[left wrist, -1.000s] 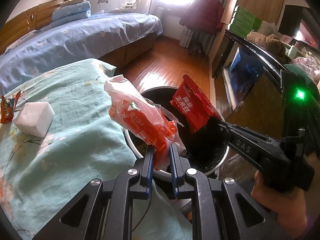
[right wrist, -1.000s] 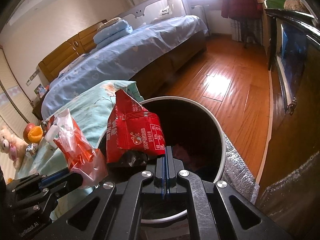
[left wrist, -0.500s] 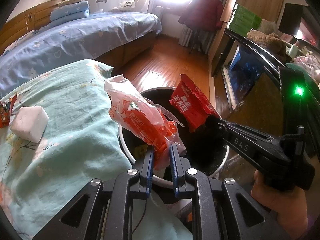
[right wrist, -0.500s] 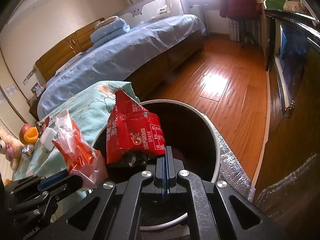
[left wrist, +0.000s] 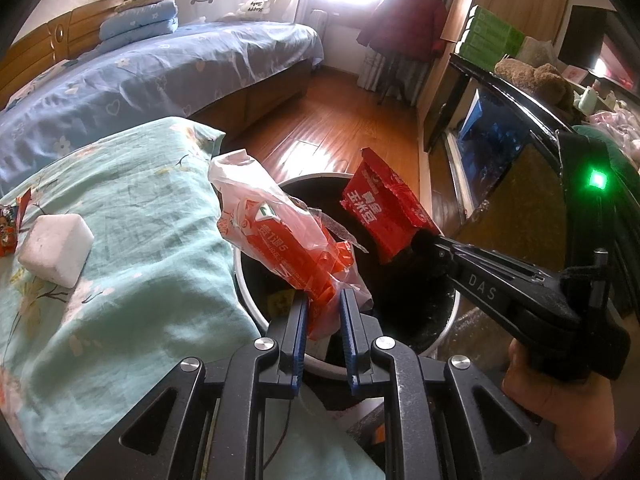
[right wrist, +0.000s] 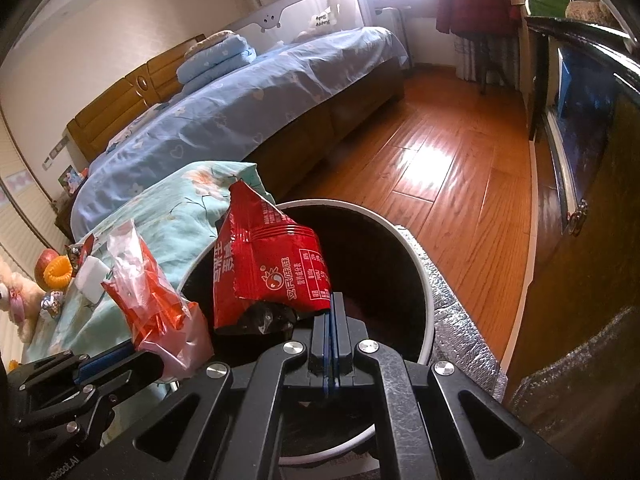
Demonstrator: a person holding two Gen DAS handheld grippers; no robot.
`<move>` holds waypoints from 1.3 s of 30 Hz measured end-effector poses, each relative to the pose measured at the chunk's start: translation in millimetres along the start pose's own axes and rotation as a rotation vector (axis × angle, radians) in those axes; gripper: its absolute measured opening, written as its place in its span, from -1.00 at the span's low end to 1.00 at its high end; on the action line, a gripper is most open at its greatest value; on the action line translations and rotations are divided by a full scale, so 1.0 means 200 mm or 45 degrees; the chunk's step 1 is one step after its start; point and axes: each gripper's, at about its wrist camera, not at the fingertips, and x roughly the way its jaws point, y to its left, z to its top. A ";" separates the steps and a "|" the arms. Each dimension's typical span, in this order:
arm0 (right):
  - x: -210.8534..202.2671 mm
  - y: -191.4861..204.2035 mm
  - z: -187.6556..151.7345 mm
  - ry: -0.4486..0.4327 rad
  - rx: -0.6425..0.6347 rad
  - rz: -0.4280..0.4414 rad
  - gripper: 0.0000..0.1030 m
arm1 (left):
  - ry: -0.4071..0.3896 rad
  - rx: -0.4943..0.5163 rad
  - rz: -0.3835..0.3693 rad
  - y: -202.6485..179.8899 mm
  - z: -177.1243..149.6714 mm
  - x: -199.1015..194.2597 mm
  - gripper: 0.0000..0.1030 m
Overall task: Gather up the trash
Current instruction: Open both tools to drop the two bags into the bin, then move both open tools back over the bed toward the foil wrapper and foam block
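You hold two pieces of trash above the trash bin (left wrist: 256,312), and both can still miss it. The clear orange wrapper (left wrist: 280,240) is pinched at its lower end by the left hand-held gripper (left wrist: 323,320), whose jaws stand narrow on the film. It leans up and to the left, so most of it hangs over the near-left part of the white rim, next to the green bedspread (left wrist: 120,260). If you release it here, it can fall on the rim or slide onto the bedspread — thin film also likes to cling to the pads.

The red snack packet (right wrist: 272,264) is gripped by one bottom corner in the right hand-held gripper (right wrist: 330,312), jaws fully closed on it. It is over the dark opening, so its drop is safer (though the torn, open end points up, and I cannot tell whether crumbs remain inside).

The two hand-held grippers are near each other over the bin; opening both together could let the pieces catch on one another.

More trash waits on the bedspread — a white block (left wrist: 54,250) and a small wrapper (left wrist: 10,228) at the left edge.
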 end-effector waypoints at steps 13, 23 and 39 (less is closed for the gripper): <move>0.01 -0.01 0.01 0.009 0.012 -0.014 -0.87 | -0.012 0.000 -0.006 0.01 -0.01 -0.03 -0.38; -0.07 0.05 -0.02 -0.041 0.020 0.067 -0.02 | -0.066 -0.065 0.052 0.13 -0.15 -0.20 0.07; -0.07 0.43 -0.12 -0.027 -0.107 0.226 0.61 | -0.136 -0.299 0.266 0.43 -0.44 -0.55 0.25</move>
